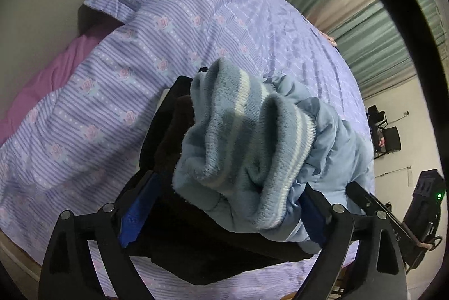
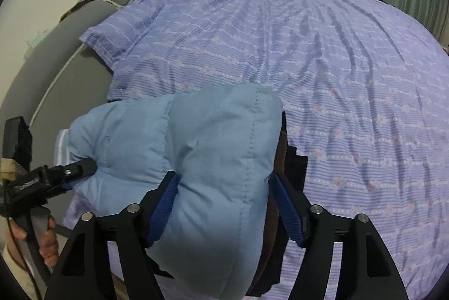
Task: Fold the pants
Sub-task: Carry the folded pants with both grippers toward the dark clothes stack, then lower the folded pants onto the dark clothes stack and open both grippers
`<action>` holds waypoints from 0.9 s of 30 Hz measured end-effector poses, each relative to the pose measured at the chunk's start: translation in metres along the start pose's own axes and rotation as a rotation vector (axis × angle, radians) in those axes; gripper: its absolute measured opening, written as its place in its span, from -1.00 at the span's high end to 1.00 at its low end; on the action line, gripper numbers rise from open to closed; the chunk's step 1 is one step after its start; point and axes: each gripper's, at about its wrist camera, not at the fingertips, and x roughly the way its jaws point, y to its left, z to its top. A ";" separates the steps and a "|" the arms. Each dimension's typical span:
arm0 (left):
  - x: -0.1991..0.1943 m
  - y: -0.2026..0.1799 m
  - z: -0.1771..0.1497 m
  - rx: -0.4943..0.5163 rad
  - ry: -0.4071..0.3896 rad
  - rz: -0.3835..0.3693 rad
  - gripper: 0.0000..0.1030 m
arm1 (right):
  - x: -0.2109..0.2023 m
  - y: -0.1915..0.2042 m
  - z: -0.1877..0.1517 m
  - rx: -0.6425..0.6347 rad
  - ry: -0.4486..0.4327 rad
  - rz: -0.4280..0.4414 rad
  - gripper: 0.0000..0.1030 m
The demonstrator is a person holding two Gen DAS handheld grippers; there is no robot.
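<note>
We hold the padded light-blue pants (image 2: 202, 159) clamped in both grippers, left gripper (image 1: 224, 204) at the striped cuff (image 1: 252, 137), right gripper (image 2: 224, 204) at the fold, to carry them bundled above the bed (image 2: 336, 75).

Light-blue padded pants (image 2: 207, 168), bunched into a thick bundle, striped fleecy cuffs (image 1: 247, 131)

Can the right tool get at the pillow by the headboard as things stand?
Probably not. The right tool is clamped on the padded blue pants, which bulge across its fingers and hang between it and the pillow. The left tool grips the same bundle.
</note>
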 end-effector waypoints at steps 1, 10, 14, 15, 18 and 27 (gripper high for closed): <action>-0.004 -0.003 -0.001 0.005 -0.001 0.004 -0.81 | -0.002 -0.002 0.000 0.011 -0.002 0.001 -0.40; -0.085 -0.031 -0.005 0.087 -0.187 0.027 -0.78 | -0.040 0.007 -0.007 -0.055 -0.077 -0.029 -0.44; -0.105 -0.058 -0.021 0.211 -0.247 0.091 -0.78 | -0.065 0.013 -0.014 -0.064 -0.126 -0.002 -0.44; -0.109 -0.067 -0.026 0.245 -0.258 0.108 -0.78 | -0.074 0.013 -0.016 -0.062 -0.143 0.004 -0.44; -0.121 -0.097 -0.049 0.359 -0.300 0.169 -0.79 | -0.109 0.010 -0.024 -0.064 -0.207 -0.006 -0.60; -0.156 -0.196 -0.126 0.496 -0.389 0.176 -1.00 | -0.229 -0.038 -0.058 -0.048 -0.375 -0.119 -0.95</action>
